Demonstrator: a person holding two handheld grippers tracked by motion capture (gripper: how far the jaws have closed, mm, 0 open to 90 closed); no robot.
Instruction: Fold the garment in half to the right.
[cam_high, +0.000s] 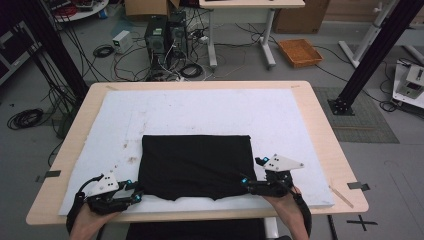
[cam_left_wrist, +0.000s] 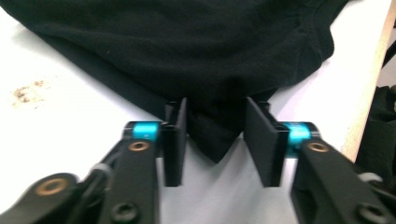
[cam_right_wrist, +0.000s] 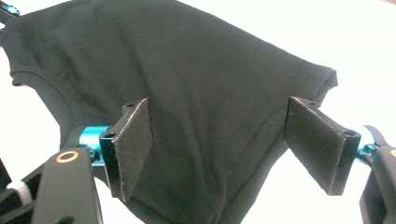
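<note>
The black garment (cam_high: 196, 166) lay folded into a rough rectangle on the white mat (cam_high: 200, 112), toward the 6 o'clock side of the wooden table (cam_high: 320, 125) in the high view, its near edge close to the mat's front border. Its far edge ran straight across, while the near edge sagged in a slight curve.

At the garment's 7 o'clock corner sat the left gripper (cam_high: 134, 194), held in the person's left hand (cam_high: 89, 220). In the left gripper view (cam_left_wrist: 215, 135) its jaws stood partly apart on either side of a pointed corner of the cloth; that tip lay between the pads with a gap visible on each side, so the pads were not pressing on it. A brownish stain (cam_left_wrist: 28, 91) marked the mat at 9 o'clock from that corner.

At the garment's 5 o'clock corner was the right gripper (cam_high: 246, 184), held in the right hand (cam_high: 287, 205) and pointing toward 9 o'clock across the cloth. In the right gripper view (cam_right_wrist: 217, 140) its jaws were spread wide, straddling the garment's edge, the fabric lying flat between them and clear of both pads.

Beyond the table at 12 o'clock, the floor carried computer towers (cam_high: 165, 37) among tangled cables, and an orange tray (cam_high: 300, 52) lay at about 1 o'clock.
</note>
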